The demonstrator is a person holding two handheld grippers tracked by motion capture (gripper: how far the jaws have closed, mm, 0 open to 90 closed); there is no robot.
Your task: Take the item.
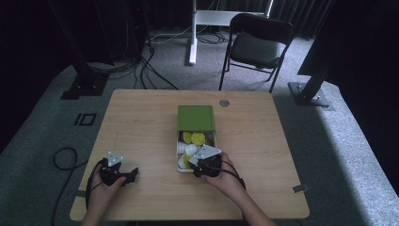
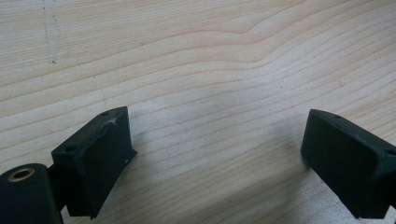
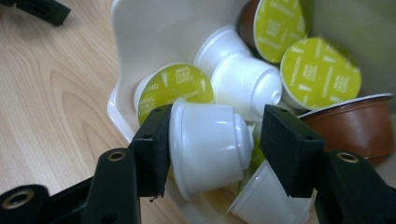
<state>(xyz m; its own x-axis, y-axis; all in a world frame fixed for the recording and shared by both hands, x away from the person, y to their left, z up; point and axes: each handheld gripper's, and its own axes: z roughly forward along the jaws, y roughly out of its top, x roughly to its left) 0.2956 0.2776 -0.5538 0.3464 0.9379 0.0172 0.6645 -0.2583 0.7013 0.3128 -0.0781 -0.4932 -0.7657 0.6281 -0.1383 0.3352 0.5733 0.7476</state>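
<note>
At the bottom of the right gripper view, the right gripper (image 3: pixel 212 147) has its two black jaws on either side of a white coffee capsule (image 3: pixel 208 147) that lies on its side. The left jaw touches the wide rim end of the capsule. The right jaw stands just beside the narrow domed end, and I cannot tell if it touches already. So the jaws are narrow around the capsule, but a firm hold is not sure.

This capsule is in the near end of a white plastic box (image 3: pixel 140 42), on top of other capsules. Behind it lie more white capsules with green foil lids (image 3: pixel 175 88), and at the right a brown capsule (image 3: pixel 355 123).

I judge the capsule to be light, with a smooth and rather slippery plastic shell and a thin foil lid which can be dented. A grip across the body, below the rim, seems safer to me than an end-to-end grip, because the domed end can slip out.

In the high view, the box is in the middle of the table (image 1: pixel 141 117), and its green lid (image 1: pixel 195 117) lies at the far end.

The left gripper (image 2: pixel 217 154) rests low over the bare table, jaws wide and empty.
</note>
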